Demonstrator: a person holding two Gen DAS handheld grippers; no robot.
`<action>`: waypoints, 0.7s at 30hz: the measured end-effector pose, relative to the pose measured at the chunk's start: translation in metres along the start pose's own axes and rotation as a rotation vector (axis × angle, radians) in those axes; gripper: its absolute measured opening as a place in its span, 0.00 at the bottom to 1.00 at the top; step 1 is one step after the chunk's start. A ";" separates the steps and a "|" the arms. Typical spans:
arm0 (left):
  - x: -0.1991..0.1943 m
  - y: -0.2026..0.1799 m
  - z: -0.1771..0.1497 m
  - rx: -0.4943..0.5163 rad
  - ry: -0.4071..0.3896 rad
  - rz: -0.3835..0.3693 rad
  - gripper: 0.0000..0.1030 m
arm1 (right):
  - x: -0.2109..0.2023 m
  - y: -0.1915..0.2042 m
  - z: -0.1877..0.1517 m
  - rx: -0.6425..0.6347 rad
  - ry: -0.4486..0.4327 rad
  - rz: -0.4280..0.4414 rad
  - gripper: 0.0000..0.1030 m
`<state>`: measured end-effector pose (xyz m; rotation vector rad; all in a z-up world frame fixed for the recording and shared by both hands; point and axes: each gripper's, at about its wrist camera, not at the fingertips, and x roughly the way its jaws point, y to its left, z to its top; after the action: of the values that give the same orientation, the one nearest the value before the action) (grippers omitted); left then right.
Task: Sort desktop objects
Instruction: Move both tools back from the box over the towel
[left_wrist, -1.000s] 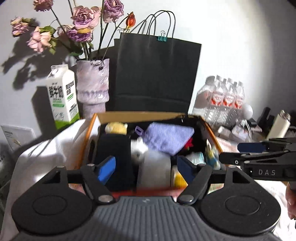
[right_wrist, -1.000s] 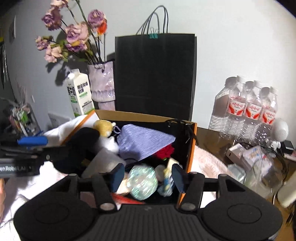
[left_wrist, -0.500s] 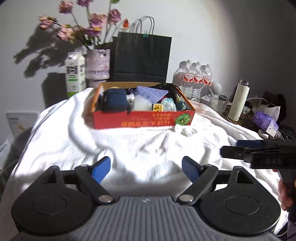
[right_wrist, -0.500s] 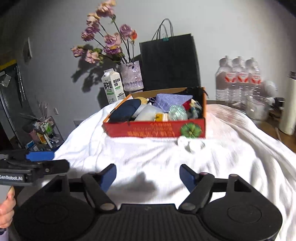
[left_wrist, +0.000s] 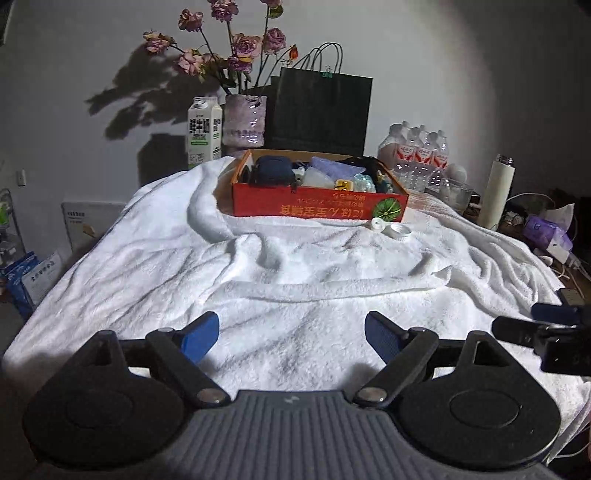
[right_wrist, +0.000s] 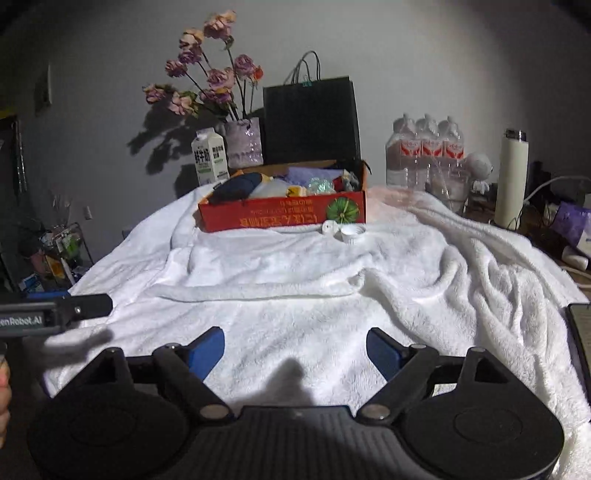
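A red cardboard box (left_wrist: 319, 206) (right_wrist: 284, 216) stands at the far side of a table covered by a white towel (left_wrist: 295, 273) (right_wrist: 314, 280). It holds several items, among them a dark blue pouch (left_wrist: 271, 170) and a purple cloth (left_wrist: 332, 168). Two white caps (left_wrist: 393, 229) (right_wrist: 343, 230) lie on the towel just in front of the box. My left gripper (left_wrist: 291, 338) is open and empty over the near edge of the towel. My right gripper (right_wrist: 295, 350) is open and empty, level with it on the right. Each gripper shows side-on in the other's view.
Behind the box stand a milk carton (left_wrist: 204, 131), a vase of flowers (left_wrist: 244, 122) and a black paper bag (left_wrist: 321, 110). Water bottles (left_wrist: 417, 151) and a white flask (left_wrist: 500, 192) stand at the right, with cables and a purple pack (left_wrist: 546, 232).
Both grippers have pulled far back from just above the box to the near edge of the table. Both stay open and empty.
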<state>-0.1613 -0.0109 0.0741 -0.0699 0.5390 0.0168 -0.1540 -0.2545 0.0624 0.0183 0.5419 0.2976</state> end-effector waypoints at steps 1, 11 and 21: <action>-0.001 0.001 -0.002 0.000 0.003 0.008 0.86 | -0.002 0.002 0.000 -0.007 -0.005 -0.005 0.81; 0.003 0.001 -0.010 -0.006 0.028 0.014 0.87 | -0.001 0.007 -0.006 0.008 -0.001 0.006 0.86; 0.036 -0.011 0.012 0.057 -0.035 -0.012 1.00 | 0.036 -0.008 0.015 -0.038 -0.028 -0.057 1.00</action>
<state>-0.1241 -0.0212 0.0672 -0.0174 0.5038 -0.0085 -0.1146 -0.2505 0.0561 -0.0298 0.5077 0.2514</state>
